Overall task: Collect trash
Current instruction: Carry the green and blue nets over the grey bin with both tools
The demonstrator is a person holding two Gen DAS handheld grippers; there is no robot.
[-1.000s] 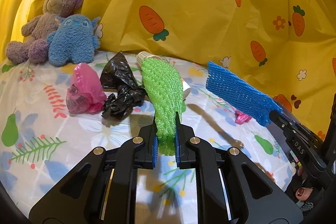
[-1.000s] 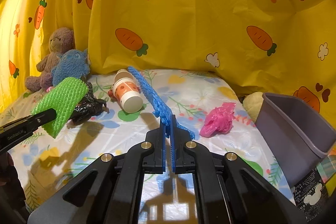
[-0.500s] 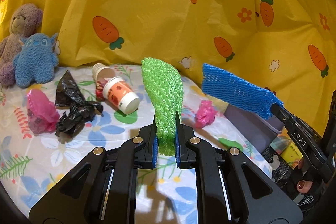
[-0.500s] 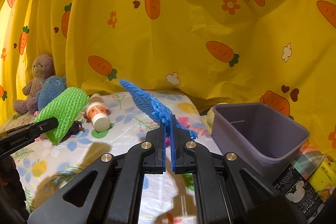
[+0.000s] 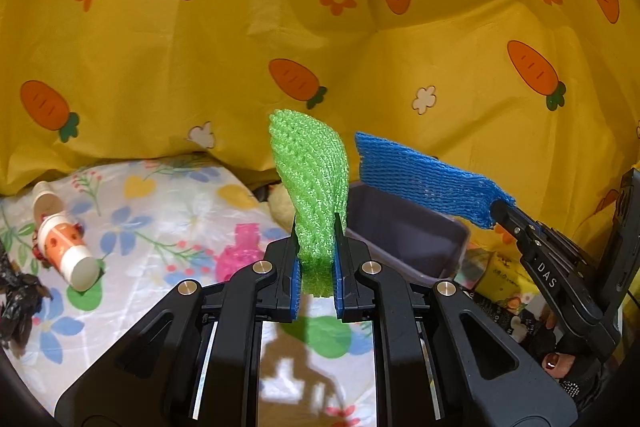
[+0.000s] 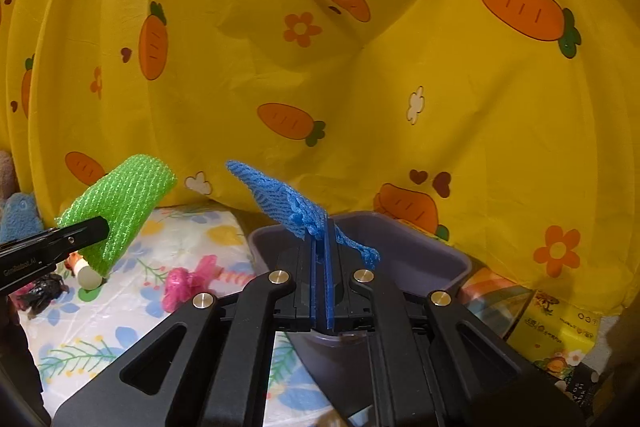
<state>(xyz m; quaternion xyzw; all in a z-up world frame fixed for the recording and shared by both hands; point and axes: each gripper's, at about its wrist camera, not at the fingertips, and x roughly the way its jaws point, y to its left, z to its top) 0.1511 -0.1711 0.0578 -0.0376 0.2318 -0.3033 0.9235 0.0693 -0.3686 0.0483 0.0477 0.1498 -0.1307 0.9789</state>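
My left gripper (image 5: 316, 227) is shut on a green foam net (image 5: 310, 179), held upright above the table; it also shows in the right wrist view (image 6: 120, 203). My right gripper (image 6: 320, 227) is shut on a blue foam net (image 6: 280, 199), held over the near rim of the purple bin (image 6: 432, 247). The blue net (image 5: 420, 179) and the bin (image 5: 404, 231) also show in the left wrist view. On the floral tablecloth lie a crumpled pink bag (image 5: 240, 257), an orange-and-white cup (image 5: 66, 247) on its side, and a black bag (image 5: 18, 303).
A yellow carrot-print curtain (image 5: 320, 27) hangs behind the table. Printed boxes (image 6: 560, 323) stand to the right of the bin. A blue plush toy (image 6: 18, 215) sits at the far left. A pale yellow object (image 5: 282, 207) lies between table and bin.
Both grippers have swung to the right with their nets. The bin is now close below the right gripper; the plush toys and black bag have slid to the left edge.
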